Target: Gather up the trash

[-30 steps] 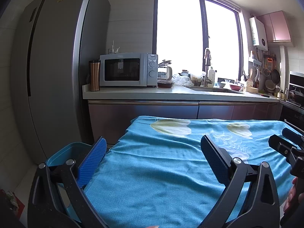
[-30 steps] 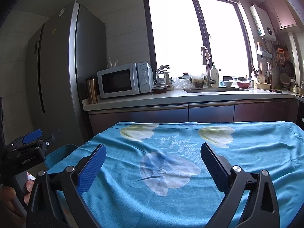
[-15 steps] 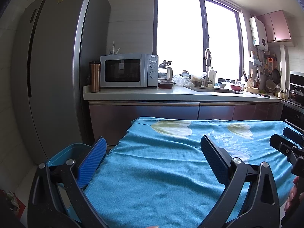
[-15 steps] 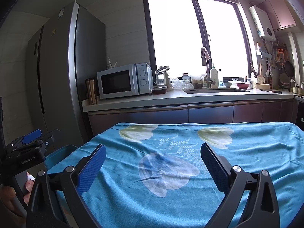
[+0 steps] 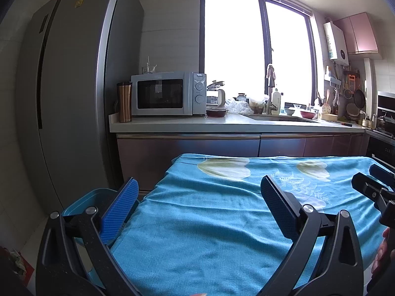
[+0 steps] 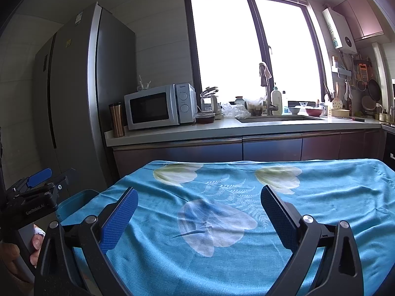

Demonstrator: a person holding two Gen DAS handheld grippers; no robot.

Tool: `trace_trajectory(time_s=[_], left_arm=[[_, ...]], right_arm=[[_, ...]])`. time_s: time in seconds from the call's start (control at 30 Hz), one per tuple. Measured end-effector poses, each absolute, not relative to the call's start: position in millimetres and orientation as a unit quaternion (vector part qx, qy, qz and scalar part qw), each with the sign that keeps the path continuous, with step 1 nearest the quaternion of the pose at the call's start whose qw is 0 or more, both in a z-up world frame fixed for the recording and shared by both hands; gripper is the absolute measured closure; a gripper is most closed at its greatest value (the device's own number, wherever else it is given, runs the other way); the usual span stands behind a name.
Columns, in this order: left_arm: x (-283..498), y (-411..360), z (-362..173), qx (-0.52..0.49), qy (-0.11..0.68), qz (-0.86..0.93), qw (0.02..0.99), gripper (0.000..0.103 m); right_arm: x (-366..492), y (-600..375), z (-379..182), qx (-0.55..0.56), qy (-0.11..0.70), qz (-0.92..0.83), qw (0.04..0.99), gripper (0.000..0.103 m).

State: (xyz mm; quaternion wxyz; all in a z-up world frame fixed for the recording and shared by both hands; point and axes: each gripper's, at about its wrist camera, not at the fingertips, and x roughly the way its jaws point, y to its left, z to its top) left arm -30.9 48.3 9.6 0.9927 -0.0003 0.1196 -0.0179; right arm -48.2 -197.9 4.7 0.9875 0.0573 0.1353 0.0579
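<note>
Blue-padded left gripper (image 5: pixel 198 192), right gripper (image 6: pixel 198 203) — agape over tablecloth (image 6: pixel 321 197).

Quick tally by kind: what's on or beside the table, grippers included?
Grippers: 2, left gripper and right gripper, both open, nothing held
Tablecloths: 1, blue tablecloth
Bins: 1, blue bin beside the table's left edge
Trash on the cloth: 0 visible
Total: 4

Matt woven tablecloth (image 5: pixel 212 224) – brushed-metal fridge (image 5: pixel 74 93), glossy plastic bin (image 5: pixel 91 197).
</note>
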Motion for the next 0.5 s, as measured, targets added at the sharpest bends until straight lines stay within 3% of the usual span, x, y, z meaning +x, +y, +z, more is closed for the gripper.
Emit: trace_trajectory(time_s=[0.5], left_arm=[[-32.6,45.0,9.3,0.002,0.116,-0.018,0.993,0.006]], right_arm=[[-49.5,-196.4,3.0,0.059,0.132,0.052,0.988,0.007]])
